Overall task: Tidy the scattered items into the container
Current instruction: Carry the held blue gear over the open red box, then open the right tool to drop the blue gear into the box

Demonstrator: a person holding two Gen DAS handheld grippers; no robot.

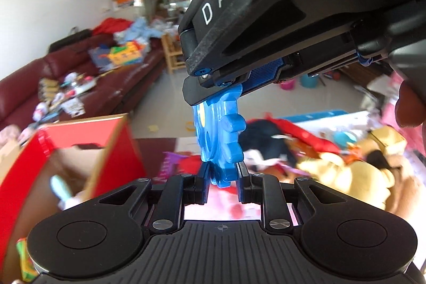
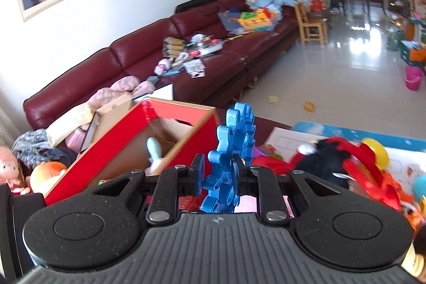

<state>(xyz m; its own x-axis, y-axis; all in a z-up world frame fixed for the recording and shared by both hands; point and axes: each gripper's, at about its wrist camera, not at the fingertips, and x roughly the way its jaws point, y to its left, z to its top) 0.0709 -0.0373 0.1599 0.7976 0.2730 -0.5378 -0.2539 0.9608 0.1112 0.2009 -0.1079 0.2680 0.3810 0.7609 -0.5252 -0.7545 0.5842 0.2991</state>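
The blue plastic gear-shaped toy [image 1: 222, 137] sits clamped in both of my tools at once: my left gripper [image 1: 222, 173] pinches its lower edge, and my right gripper [image 1: 217, 83], reaching in from above in the left wrist view, bites its upper edge. From the right wrist view the same toothed blue piece [image 2: 230, 159] stands on edge between the nearly closed fingers of that gripper [image 2: 221, 172], looking like two stacked gears, though I cannot tell if they are joined.

Just beyond, to my left, the red cardboard box with the brown inside [image 2: 170, 140] stands open, a pale bottle-like toy [image 2: 154, 151] already lying in it. To my right lies the heap of soft toys, a yellow plush [image 1: 346, 169] and a black-and-red one [image 2: 330, 159] among them. Farther off runs the dark red leather sofa [image 2: 127, 65], strewn with clutter.

I judge the step is carrying the gear to the box. To do it well, I would let one gripper loosen first so the two do not twist the piece, swing it clear over the near red wall, and release only once above the brown interior, not on the rim.
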